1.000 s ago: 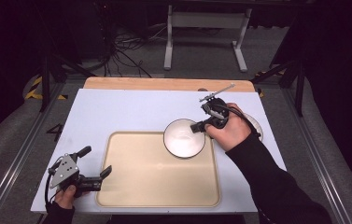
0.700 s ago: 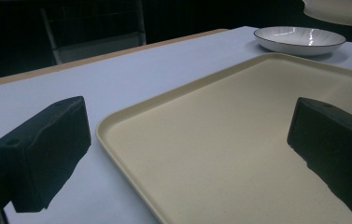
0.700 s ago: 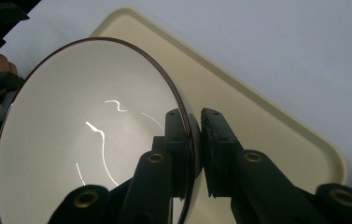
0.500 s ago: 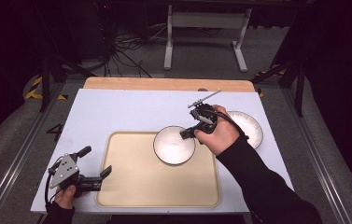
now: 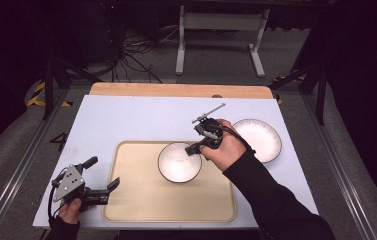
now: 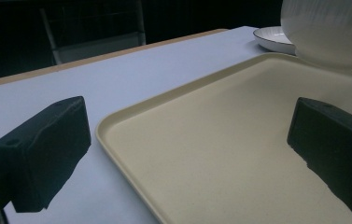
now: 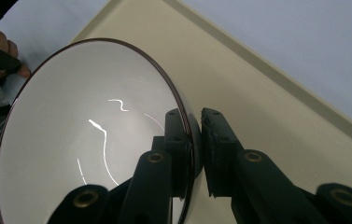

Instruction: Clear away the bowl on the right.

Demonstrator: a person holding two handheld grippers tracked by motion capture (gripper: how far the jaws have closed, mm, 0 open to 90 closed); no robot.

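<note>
Two grippers: my right gripper (image 5: 196, 148) carries the load; my left gripper (image 5: 104, 175) is idle at the near-left corner of the table (image 5: 126, 120).
Right jaws: closed on the rim of the bowl (image 5: 179, 162), one jaw inside the wall, one outside, as the right gripper view shows.
Left jaws: wide apart, holding nothing, straddling the near-left corner of the tray (image 5: 141, 200).
Bowl position: over the far-right part of the tray, nearer its far edge; in the left gripper view its base (image 6: 332, 32) hangs clear above the tray floor, so I judge it lifted, not resting.
Bowl attitude: mouth up, tilted somewhat from my grip point.
Critical relation: the bowl extends from my right jaws toward the left edge of the tray; only the tray floor lies beneath.
Nearer hand: right; left is well apart.
Plate (image 5: 258, 139): on the table off the right edge of the tray.
Likely next move: lower straight down, then release.
</note>
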